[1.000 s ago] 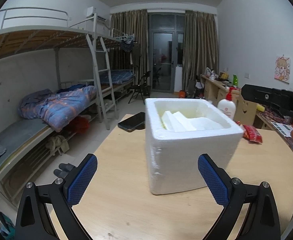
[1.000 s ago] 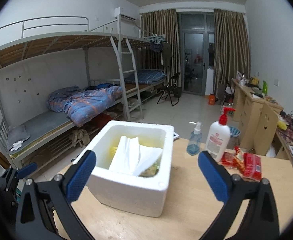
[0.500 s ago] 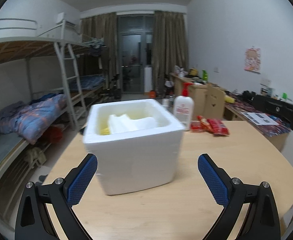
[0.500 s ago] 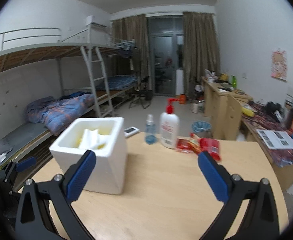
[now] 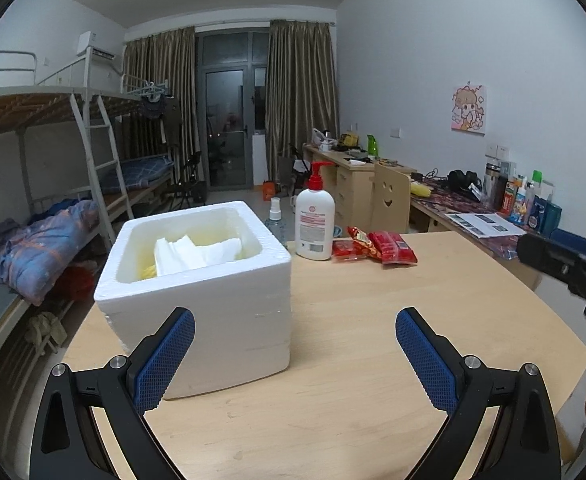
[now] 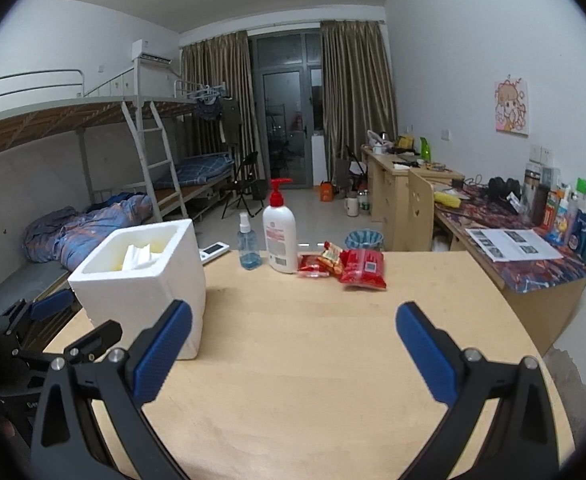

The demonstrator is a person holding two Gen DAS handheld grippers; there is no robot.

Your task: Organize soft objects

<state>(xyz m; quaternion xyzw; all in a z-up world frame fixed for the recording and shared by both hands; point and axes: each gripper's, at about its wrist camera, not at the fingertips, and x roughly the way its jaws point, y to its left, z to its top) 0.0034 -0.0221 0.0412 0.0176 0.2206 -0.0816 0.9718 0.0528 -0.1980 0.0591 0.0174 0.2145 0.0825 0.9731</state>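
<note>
A white foam box (image 5: pixel 209 292) stands on the wooden table (image 5: pixel 353 360), with white soft pieces (image 5: pixel 197 254) and something yellow (image 5: pixel 149 270) inside. It also shows in the right wrist view (image 6: pixel 141 280) at the table's left side. My left gripper (image 5: pixel 293 356) is open and empty, just in front of the box. My right gripper (image 6: pixel 293 352) is open and empty over the bare table, right of the box. The left gripper's body (image 6: pixel 53 344) shows at the left edge of the right wrist view.
A white pump bottle (image 6: pixel 279 236), a small blue spray bottle (image 6: pixel 248 248) and red snack packets (image 6: pixel 345 266) stand at the table's far edge. A phone (image 6: pixel 215 249) lies behind the box. A cluttered desk (image 6: pixel 513 240) is to the right, bunk beds to the left.
Both grippers have swung to the right and drawn back from the box. The box now sits left in both views and the bottles and packets have come into view.
</note>
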